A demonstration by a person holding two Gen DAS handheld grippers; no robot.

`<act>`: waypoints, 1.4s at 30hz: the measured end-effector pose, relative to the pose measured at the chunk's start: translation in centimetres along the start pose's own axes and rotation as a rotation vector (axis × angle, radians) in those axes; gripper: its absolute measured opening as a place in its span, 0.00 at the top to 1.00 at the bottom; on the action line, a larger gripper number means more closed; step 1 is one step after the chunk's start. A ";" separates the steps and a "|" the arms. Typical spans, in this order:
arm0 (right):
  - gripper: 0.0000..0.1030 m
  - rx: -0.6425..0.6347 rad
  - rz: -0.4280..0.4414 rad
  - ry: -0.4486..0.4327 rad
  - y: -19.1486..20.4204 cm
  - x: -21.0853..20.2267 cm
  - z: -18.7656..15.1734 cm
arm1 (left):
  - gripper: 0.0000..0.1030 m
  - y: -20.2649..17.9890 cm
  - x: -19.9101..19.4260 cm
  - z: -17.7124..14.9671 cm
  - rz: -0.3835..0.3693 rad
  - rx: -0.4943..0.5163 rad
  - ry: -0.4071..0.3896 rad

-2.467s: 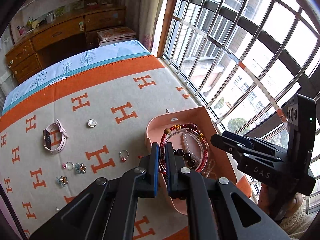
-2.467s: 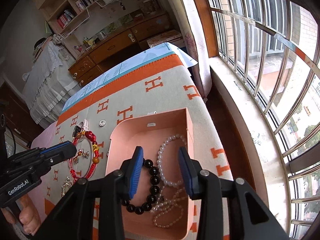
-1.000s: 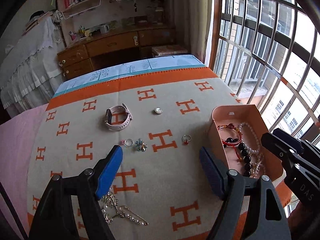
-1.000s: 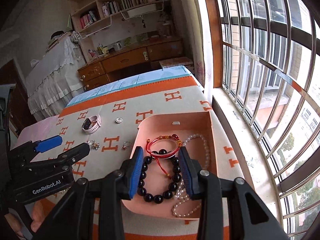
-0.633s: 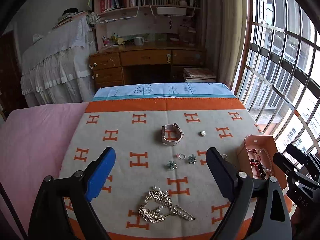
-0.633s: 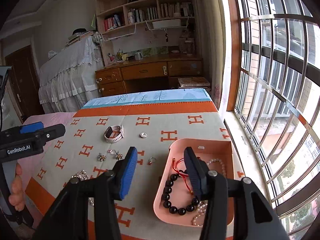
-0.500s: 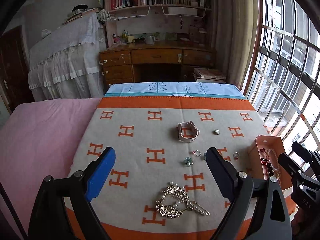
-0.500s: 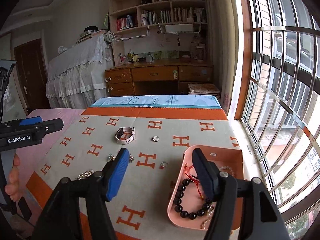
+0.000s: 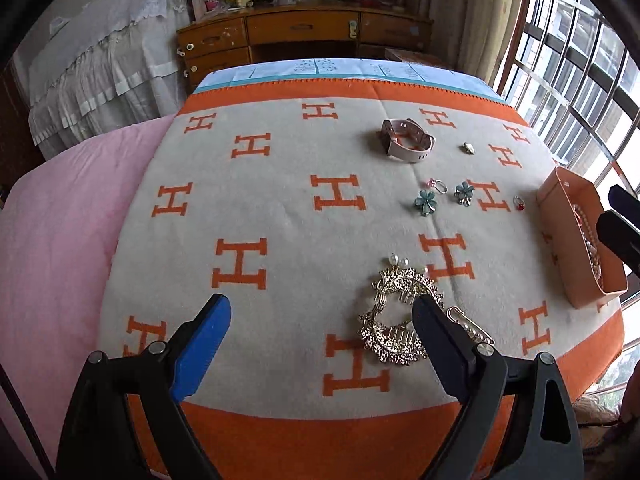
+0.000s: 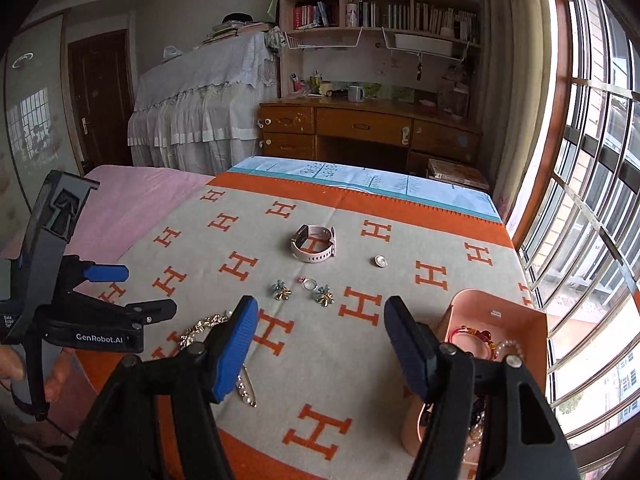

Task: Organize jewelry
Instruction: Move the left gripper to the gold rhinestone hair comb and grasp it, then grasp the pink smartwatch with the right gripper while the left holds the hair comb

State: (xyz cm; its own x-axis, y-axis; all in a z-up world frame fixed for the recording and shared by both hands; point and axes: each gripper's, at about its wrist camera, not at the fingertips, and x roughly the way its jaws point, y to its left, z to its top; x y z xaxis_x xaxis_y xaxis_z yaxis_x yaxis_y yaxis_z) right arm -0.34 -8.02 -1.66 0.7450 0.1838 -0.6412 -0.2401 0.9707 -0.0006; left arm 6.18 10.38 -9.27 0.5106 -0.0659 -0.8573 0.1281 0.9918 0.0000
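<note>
Nearest in the left wrist view, the left gripper [image 9: 320, 320] fills the bottom of the frame with its jaws spread wide and nothing between the pads, hanging over the blanket [image 9: 280, 220], grey-beige with orange H marks and an orange border. Just right of centre near the bottom, the gold hair comb [image 9: 396, 312] lies flat on the blanket, partly behind the right-hand finger, with a pearl hairpin [image 9: 472, 326] just beside it on the right. In the right wrist view, the right gripper [image 10: 318, 334] sits at bottom centre, its jaws moderately apart and empty above the cloth. At the lower right of that frame stands the pink box [image 10: 520, 320], with a red bracelet [image 10: 468, 334] and other beads in it, some hidden behind the gripper's arm. Further up the blanket, around the middle of the left wrist view, lie two flower pieces [image 9: 426, 202], a small ring [image 9: 438, 185] between them, and a red-stoned ring [image 9: 519, 202] near the box. Beyond those, upper centre-right, are the pink watch [image 9: 406, 142] and a small round brooch [image 9: 468, 148] to its right. Farthest off, along the top, stand a wooden desk [image 9: 304, 36] and, at the upper left, furniture under a white lace cover [image 9: 100, 60].
</note>
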 end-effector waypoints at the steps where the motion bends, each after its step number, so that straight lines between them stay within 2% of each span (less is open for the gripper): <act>1: 0.36 0.014 0.002 0.018 -0.1 0.5 -0.1 | 0.12 -0.2 0.5 -0.2 -0.009 0.016 0.010; 7: 0.36 0.113 0.010 0.114 -1.2 2.9 -0.9 | 0.14 -0.7 2.5 -0.3 -0.047 0.042 0.031; 10: 0.36 0.138 0.013 0.147 -1.5 3.8 -1.3 | 0.25 -0.9 3.1 -0.1 -0.051 0.061 0.040; 12: 0.36 0.149 0.015 0.165 -1.6 4.4 -1.5 | 0.41 -0.9 3.5 0.1 -0.066 0.066 0.056; 14: 0.36 0.157 0.016 0.181 -1.6 4.9 -1.6 | 0.46 -1.0 4.0 0.2 -0.082 0.069 0.075; 19: 0.36 0.162 0.017 0.209 -1.6 5.6 -1.9 | 0.50 -1.5 4.4 -0.1 -0.089 0.099 0.086; 22: 0.36 0.159 0.020 0.219 -1.4 5.9 -1.9 | 0.68 -1.8 4.4 0.0 -0.092 0.108 0.081; 23: 0.36 0.158 0.021 0.222 -1.3 6.0 -2.0 | 0.81 -1.8 4.4 0.0 -0.102 0.109 0.083; 24: 0.36 0.158 0.024 0.226 -1.3 6.1 -2.0 | 0.87 -1.8 4.3 0.1 -0.105 0.109 0.085; 29: 0.36 0.149 0.036 0.243 -0.9 6.3 -2.2 | 0.88 -0.9 4.1 0.1 -0.124 0.052 0.077; 42: 0.36 0.164 0.031 0.216 -1.7 5.5 -1.8 | 0.88 1.9 0.2 0.7 -0.123 -0.047 -0.032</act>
State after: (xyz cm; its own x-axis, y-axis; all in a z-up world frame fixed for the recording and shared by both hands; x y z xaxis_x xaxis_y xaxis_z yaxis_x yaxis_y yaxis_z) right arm 3.08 -8.97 -6.57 0.5847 0.1939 -0.7877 -0.1434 0.9804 0.1349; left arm 7.16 12.17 -9.10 0.5206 -0.1901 -0.8324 0.1519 0.9800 -0.1288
